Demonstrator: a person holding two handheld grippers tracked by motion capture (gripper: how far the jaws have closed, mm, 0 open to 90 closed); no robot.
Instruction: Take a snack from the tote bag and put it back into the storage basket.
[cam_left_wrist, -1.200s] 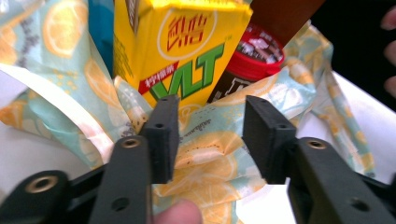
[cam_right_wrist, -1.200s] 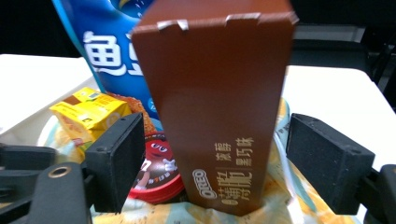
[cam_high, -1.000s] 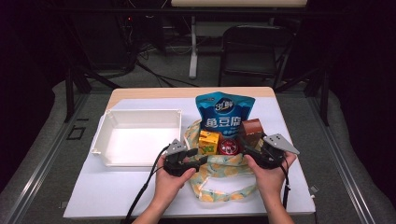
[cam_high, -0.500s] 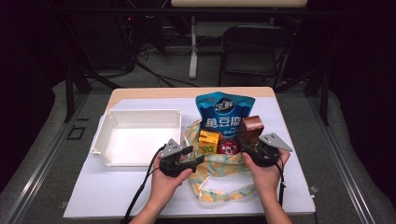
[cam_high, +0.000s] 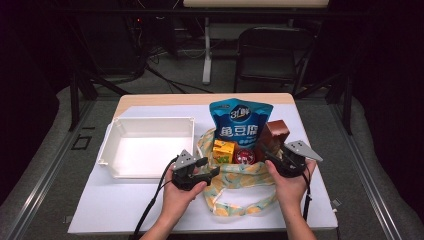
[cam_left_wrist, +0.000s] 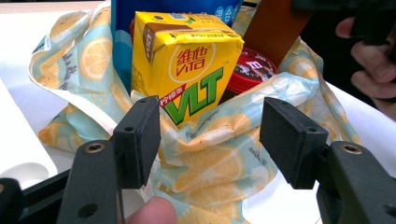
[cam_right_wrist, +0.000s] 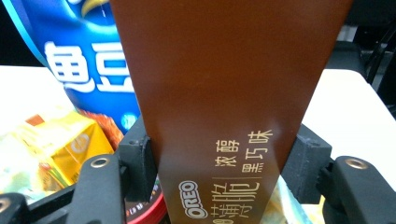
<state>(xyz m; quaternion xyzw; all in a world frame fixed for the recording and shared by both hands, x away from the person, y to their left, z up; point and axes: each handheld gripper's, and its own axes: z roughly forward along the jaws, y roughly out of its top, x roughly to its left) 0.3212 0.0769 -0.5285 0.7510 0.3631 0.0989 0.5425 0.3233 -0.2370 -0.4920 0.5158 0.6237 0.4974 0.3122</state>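
Observation:
A lemon-print cloth bag (cam_high: 240, 192) lies open on the table. In it are a blue snack pouch (cam_high: 240, 122), a yellow VLT drink carton (cam_left_wrist: 187, 70), a red-lidded tin (cam_high: 245, 156) and a tall brown Oreo box (cam_right_wrist: 224, 93). My right gripper (cam_right_wrist: 219, 163) has just been closing its jaws, and both pads now press the sides of the Oreo box (cam_high: 274, 134). At the bag's left edge, my left gripper (cam_left_wrist: 210, 140) holds its jaws apart. A fold of the bag's cloth (cam_left_wrist: 210, 158) bulges between them, just in front of the carton.
An empty white plastic tray (cam_high: 112, 145) stands to the left of the bag on the white tabletop (cam_high: 125, 205). A black chair (cam_high: 272, 55) and table legs stand beyond the far edge. The person's other hand (cam_left_wrist: 373, 70) is at the right in the left gripper view.
My right gripper has closed in on the brown Oreo box and now clamps it. The left gripper has stayed at the bag's left edge.

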